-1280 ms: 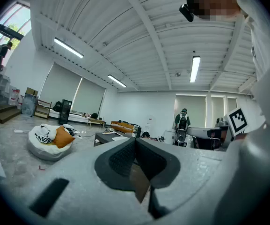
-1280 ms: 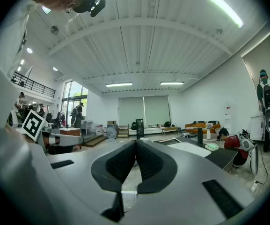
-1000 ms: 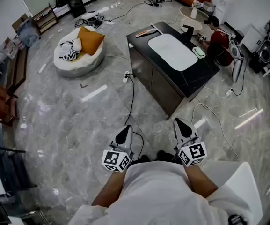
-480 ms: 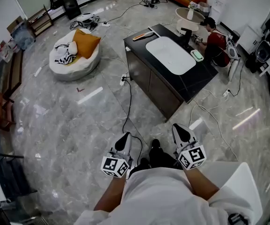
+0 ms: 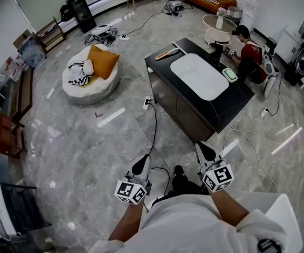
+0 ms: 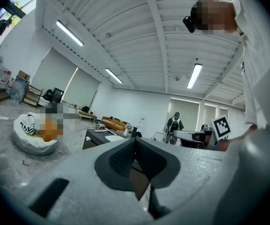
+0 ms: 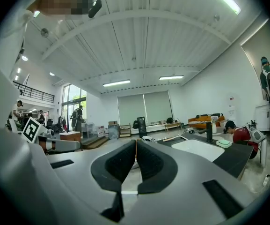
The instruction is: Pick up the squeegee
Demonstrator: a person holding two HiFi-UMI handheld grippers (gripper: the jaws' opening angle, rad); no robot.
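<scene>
The squeegee [image 5: 167, 54], a flat tool with an orange handle, lies on the far left corner of the black counter [image 5: 231, 109], beside a white sink [image 5: 199, 75]. In the right gripper view the squeegee [image 7: 174, 138] is a thin orange strip far off. Both grippers hang low over the floor, well short of the counter. My left gripper [image 5: 141, 165] is shut with nothing in it, and its pads [image 6: 125, 156] meet. My right gripper [image 5: 205, 151] is likewise shut and empty, with its pads [image 7: 146, 161] pressed together.
A black faucet [image 5: 215, 49] and a green sponge [image 5: 229, 75] stand by the sink. A person in red [image 5: 249, 54] sits behind the counter. Cables [image 5: 154, 120] trail over the marble floor. A white beanbag [image 5: 88, 70] with an orange cushion lies at the left.
Both grippers have been carried level over the floor as the person walks, and a shoe now shows between them. The jaws have stayed shut.
</scene>
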